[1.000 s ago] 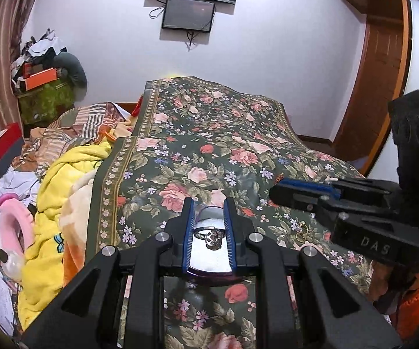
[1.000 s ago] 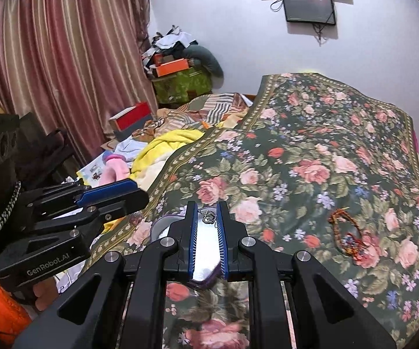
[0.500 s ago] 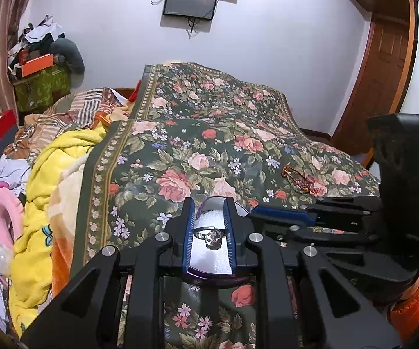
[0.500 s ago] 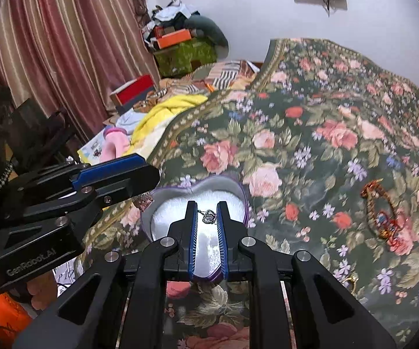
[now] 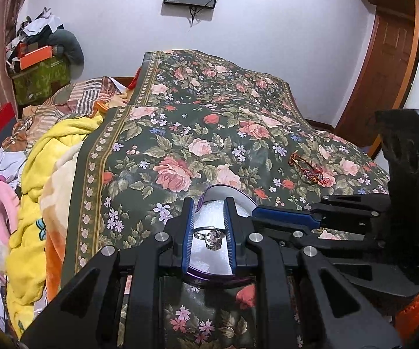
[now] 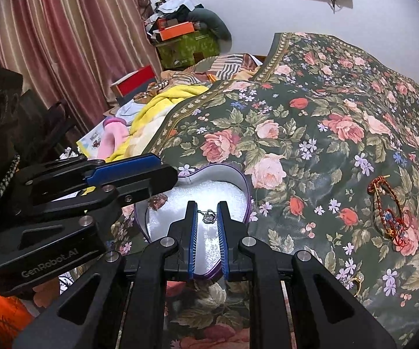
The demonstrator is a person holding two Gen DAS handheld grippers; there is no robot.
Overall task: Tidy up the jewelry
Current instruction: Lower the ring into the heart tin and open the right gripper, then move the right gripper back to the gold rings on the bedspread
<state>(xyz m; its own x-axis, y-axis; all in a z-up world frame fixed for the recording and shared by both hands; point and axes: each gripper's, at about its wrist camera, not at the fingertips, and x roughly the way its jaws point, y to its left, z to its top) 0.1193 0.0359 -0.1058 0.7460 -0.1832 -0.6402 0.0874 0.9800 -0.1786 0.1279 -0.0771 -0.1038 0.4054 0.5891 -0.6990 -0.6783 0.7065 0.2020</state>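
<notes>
A heart-shaped purple box (image 6: 247,192) with white lining lies open on the floral bedspread; it also shows in the left wrist view (image 5: 209,190). My left gripper (image 5: 208,203) is shut on a silver ring (image 5: 211,237) with a stone, held over the box. My right gripper (image 6: 207,203) is shut on a small silver pendant (image 6: 208,216), also over the box lining. A small pink piece (image 6: 157,202) lies inside the box at its left. A red beaded bracelet (image 6: 391,212) lies on the bedspread to the right; it also shows in the left wrist view (image 5: 308,168).
A small gold piece (image 6: 356,280) lies on the bedspread at lower right. Yellow and striped blankets (image 5: 35,174) pile up at the bed's left side. Boxes and clothes (image 6: 180,32) stack against the far wall. A wooden door (image 5: 383,67) stands at right.
Both grippers have moved forward and down over the heart-shaped box, which now lies under their fingertips. Each still holds its piece.
</notes>
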